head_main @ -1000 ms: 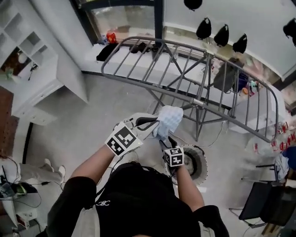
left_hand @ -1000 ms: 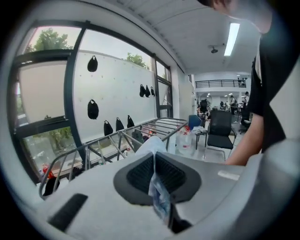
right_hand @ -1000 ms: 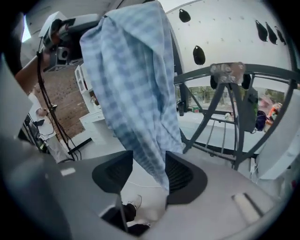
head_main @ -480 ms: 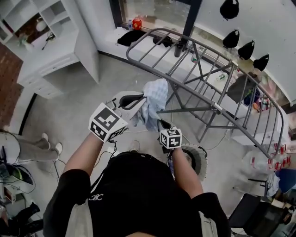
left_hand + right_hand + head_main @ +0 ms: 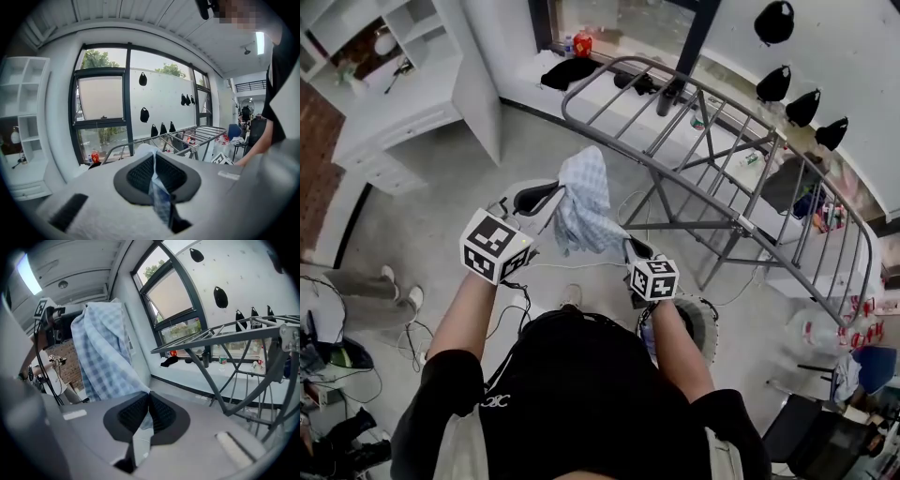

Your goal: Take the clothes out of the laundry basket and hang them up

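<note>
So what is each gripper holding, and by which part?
Both hold one blue checked cloth: the left gripper pinches an edge near its top, the right gripper its lower edge.

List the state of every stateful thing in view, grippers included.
blue-and-white checked cloth: bunched, held in the air between both grippers, not on the rack
left gripper: shut on the cloth's upper edge
right gripper: shut on the cloth's lower edge
grey metal drying rack: unfolded, standing, cloth not yet on it
</note>
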Available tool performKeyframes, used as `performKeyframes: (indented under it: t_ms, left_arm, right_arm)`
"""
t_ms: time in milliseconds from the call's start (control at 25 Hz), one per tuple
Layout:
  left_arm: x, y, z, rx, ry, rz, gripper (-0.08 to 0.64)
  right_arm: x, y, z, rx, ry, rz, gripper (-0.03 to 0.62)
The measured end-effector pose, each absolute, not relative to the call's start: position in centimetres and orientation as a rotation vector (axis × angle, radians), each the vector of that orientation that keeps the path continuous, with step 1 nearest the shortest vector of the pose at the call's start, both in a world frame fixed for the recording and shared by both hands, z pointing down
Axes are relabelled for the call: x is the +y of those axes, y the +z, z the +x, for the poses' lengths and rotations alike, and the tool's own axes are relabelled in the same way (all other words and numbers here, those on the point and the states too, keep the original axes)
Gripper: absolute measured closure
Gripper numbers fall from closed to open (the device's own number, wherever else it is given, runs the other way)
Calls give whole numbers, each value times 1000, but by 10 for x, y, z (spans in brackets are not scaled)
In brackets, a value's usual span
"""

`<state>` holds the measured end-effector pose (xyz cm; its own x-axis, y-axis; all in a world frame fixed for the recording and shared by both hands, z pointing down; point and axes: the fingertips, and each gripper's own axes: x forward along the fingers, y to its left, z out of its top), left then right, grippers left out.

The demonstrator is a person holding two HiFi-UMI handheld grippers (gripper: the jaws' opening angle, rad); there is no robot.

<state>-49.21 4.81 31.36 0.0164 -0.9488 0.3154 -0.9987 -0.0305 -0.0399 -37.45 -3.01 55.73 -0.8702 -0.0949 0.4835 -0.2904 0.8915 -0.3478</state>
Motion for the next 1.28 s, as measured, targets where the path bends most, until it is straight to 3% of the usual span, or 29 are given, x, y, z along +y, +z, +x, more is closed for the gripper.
performKeyframes:
  t_ms: [360,1280]
  left_arm:
    - [53,322,-521,-2119,342,2012,539]
    - [2,263,-586,-2185,314,2295,540]
  right_arm:
    - [-96,488,-350,-2696,543,464,571]
    - [-154,312,-365,-2857,80,829,571]
